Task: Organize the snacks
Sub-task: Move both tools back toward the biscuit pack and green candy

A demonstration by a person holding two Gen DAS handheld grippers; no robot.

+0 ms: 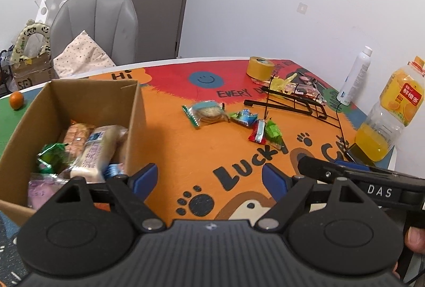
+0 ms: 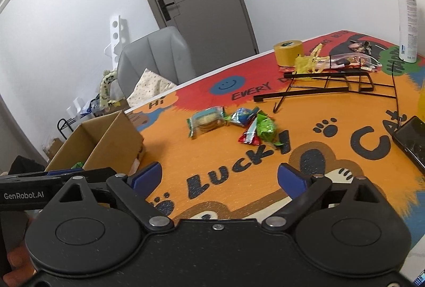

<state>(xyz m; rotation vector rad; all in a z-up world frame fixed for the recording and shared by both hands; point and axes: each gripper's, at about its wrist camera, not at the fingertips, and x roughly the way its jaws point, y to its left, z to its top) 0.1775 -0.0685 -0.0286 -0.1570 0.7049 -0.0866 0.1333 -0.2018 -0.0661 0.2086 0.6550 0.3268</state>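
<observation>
**Operator:** Right, my left gripper (image 1: 209,176) has its blue fingers (image 1: 144,176) spread wide with nothing between them, only orange worktop (image 1: 186,143). My right gripper (image 2: 219,178) is released too, empty.

**Partner:** Where are the snacks?

**Operator:** Beyond both, four lie loose in a cluster mid-worktop: a cracker pack (image 1: 208,114), a blue-green candy (image 1: 243,117) just beside it, then a red wrapper (image 1: 257,130) touching a green wrapper (image 1: 273,133). The cardboard box (image 1: 134,111) sits just left of my left fingers, already holding several packets (image 1: 90,151).

**Partner:** Anything else out there?

**Operator:** Farther back, a black wire rack (image 2: 326,85) lies flat, with a tape roll (image 2: 288,51) and a white spray bottle (image 2: 407,18) behind it. A juice bottle (image 1: 387,114) stands at the right edge.
</observation>
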